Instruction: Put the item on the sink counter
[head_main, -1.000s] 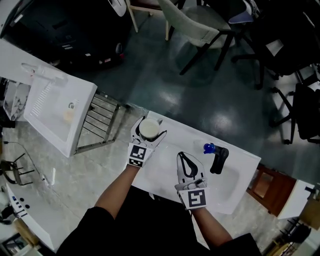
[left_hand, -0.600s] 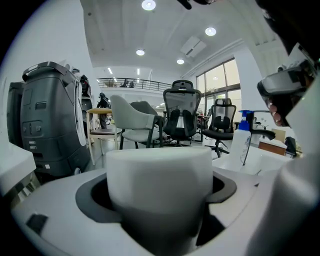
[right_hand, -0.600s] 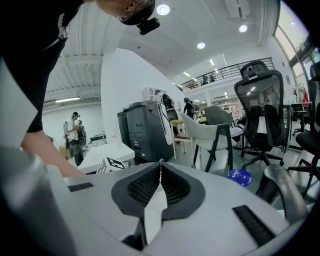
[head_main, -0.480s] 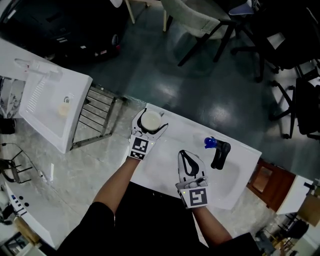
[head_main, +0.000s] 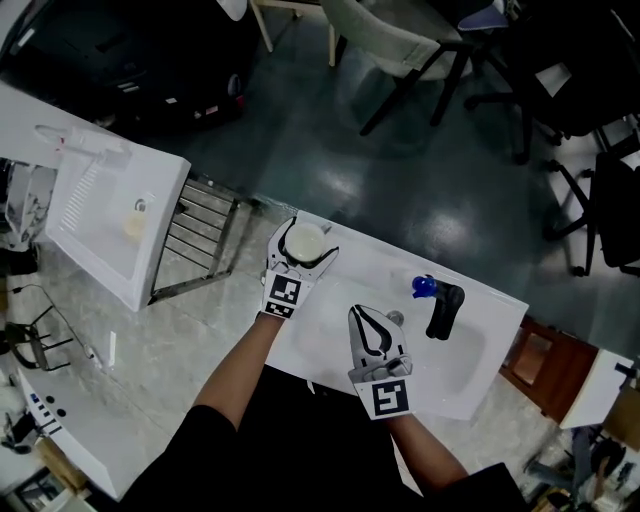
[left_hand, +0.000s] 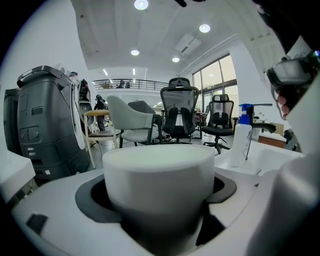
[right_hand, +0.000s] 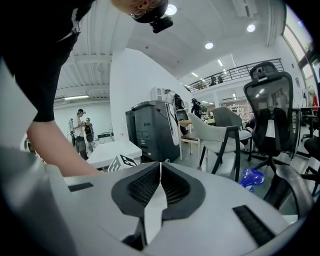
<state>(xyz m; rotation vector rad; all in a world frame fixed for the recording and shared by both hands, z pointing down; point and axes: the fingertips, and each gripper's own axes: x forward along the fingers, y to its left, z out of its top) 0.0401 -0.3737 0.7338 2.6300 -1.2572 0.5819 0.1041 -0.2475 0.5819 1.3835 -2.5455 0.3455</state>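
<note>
My left gripper and right gripper are white shells with black ribbed pads. Behind the jaws sit black-and-white marker cubes. My short sleeves are black.

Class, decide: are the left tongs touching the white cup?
Touching. The left gripper view shows the white cup seated between the left tongs, whose dark pads press against its sides.

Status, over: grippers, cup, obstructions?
Left gripper shut on cup. Right gripper shut, empty. Cup at left end of sink counter, not released. Faucet apart, to its right.
</note>
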